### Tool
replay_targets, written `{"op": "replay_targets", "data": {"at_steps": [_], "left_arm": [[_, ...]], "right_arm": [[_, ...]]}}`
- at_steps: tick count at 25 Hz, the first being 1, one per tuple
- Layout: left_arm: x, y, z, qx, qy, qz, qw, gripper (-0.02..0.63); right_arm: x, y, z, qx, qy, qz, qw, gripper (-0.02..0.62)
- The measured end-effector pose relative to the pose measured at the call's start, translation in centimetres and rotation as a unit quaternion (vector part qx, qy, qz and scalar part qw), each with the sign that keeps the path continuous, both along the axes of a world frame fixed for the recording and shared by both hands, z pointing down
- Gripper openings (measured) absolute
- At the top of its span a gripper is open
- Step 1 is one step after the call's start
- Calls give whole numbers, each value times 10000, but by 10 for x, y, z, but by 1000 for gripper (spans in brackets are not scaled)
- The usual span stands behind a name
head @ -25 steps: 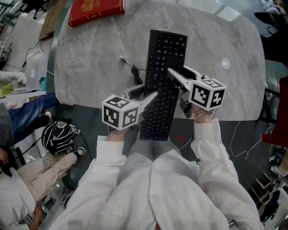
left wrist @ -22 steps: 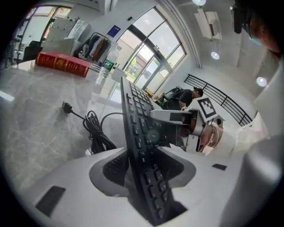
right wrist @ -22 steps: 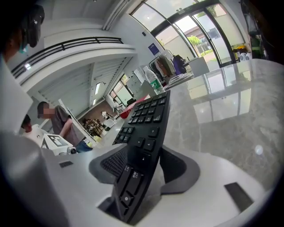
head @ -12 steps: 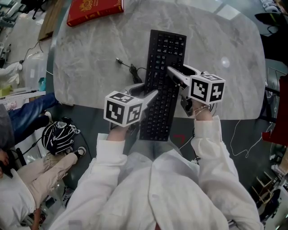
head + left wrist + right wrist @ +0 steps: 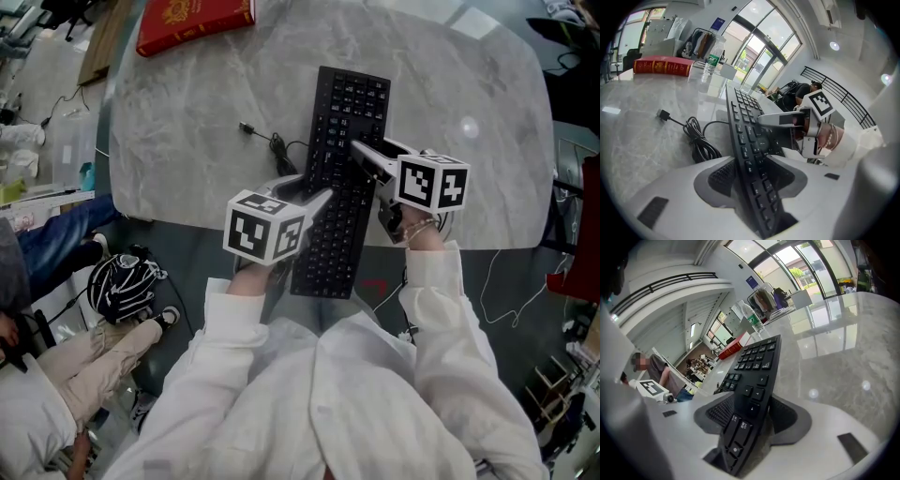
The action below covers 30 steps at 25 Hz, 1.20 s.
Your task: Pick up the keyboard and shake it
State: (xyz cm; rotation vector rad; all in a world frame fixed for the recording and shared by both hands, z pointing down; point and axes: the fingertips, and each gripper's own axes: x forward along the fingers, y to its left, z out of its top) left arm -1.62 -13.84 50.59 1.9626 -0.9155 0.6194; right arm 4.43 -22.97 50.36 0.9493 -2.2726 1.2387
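Observation:
A long black keyboard (image 5: 342, 178) lies lengthwise over the marble table (image 5: 187, 112), its near end past the table's front edge. My left gripper (image 5: 314, 199) is shut on the keyboard's left long side near the front. In the left gripper view the keyboard (image 5: 746, 140) stands on edge between the dark pads (image 5: 723, 174). My right gripper (image 5: 364, 155) is shut on the right long side, further back. In the right gripper view the keyboard (image 5: 754, 366) is clamped between the pads (image 5: 719, 414). The keyboard's cable (image 5: 277, 145) trails left on the table, coiled (image 5: 698, 140).
A red book (image 5: 192, 21) lies at the table's far left corner, with a water bottle (image 5: 710, 63) behind it. A seated person (image 5: 56, 375) and a striped helmet (image 5: 122, 281) are on the floor side, left of the table.
The left gripper's marker cube has shifted slightly right and up. The cable's plug has slid a little to the left on the table. Both grips stay the same.

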Motion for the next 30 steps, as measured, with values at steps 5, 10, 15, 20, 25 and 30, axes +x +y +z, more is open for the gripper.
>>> {"op": "replay_targets", "data": {"at_steps": [5, 10, 15, 20, 25, 30], "left_arm": [[1, -1, 0, -4, -108, 4, 9999, 193], [0, -2, 1, 2, -111, -23, 9999, 193], [0, -2, 2, 43, -109, -43, 9999, 193], [0, -3, 3, 55, -116, -45, 9999, 192], [0, -1, 5, 29, -62, -75, 9999, 193], [0, 0, 4, -22, 21, -123, 9999, 193]], "right_arm": [[2, -1, 4, -194, 114, -3, 9997, 233], [1, -1, 6, -306, 202, -106, 9993, 233], [1, 1, 8, -323, 363, -435, 9979, 239], [0, 2, 9, -353, 454, -621, 9964, 242], [0, 3, 11, -434, 537, -740, 9949, 242], [0, 4, 11, -512, 688, -812, 9930, 244]]}}
